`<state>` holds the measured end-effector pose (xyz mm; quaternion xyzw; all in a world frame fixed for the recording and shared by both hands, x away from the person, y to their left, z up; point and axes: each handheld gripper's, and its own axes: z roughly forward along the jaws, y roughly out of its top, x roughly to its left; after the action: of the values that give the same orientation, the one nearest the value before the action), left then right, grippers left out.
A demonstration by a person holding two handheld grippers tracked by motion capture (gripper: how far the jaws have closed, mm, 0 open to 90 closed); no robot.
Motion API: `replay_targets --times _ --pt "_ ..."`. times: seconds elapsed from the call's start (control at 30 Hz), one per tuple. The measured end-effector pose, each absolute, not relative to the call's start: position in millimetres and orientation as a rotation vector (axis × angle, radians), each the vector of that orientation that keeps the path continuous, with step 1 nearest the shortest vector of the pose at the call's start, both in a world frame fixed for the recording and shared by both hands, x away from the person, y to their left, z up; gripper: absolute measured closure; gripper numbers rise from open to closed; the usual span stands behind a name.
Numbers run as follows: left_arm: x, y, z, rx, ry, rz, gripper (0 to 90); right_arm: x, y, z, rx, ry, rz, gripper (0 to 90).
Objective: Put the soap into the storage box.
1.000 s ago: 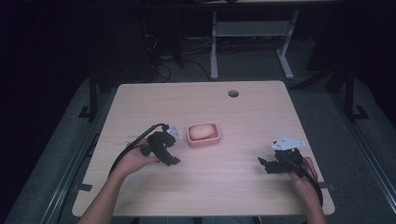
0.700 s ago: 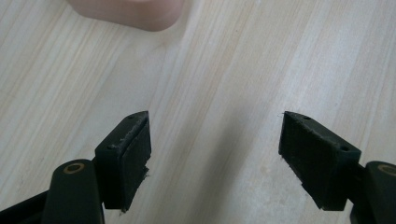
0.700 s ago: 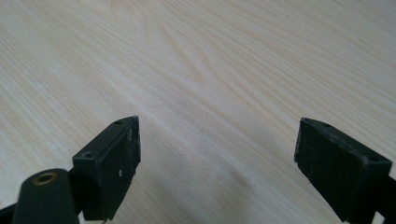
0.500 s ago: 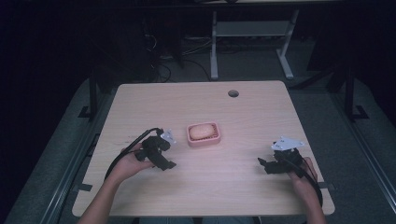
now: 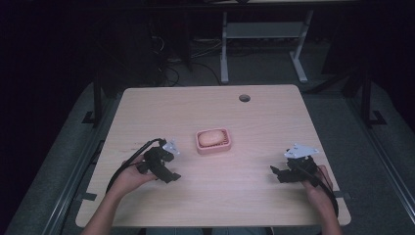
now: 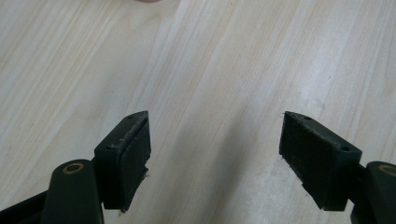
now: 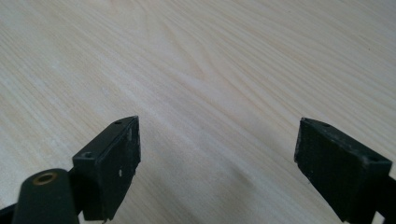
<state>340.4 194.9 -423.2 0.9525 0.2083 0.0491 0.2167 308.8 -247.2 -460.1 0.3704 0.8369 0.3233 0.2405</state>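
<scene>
both my left gripper [image 5: 169,174] and right gripper [image 5: 276,172] gape empty; soap [image 5: 210,137] in the pink dish [image 5: 226,146] looks slippery, so i'd pinch its long sides.

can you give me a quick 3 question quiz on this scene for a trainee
1. True or false: the left gripper is shut on the soap.
2. Multiple choice: where is the soap? A) on the bare table B) in the pink dish C) between the right gripper's jaws
3. Fill in: the round hole in the table lies toward its ___ edge.

Key:
1. False; its jaws stand wide apart over bare wood, apart from the dish.
2. B
3. far
</scene>
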Motion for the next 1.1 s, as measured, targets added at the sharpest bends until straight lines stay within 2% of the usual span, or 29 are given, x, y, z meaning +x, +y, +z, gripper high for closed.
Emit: replay_targets --times 1.1 --pt "316.2 224.7 -434.6 2.625 0.633 0.164 24.9 307.0 -248.7 -460.0 1.008 2.295 0.873 13.9"
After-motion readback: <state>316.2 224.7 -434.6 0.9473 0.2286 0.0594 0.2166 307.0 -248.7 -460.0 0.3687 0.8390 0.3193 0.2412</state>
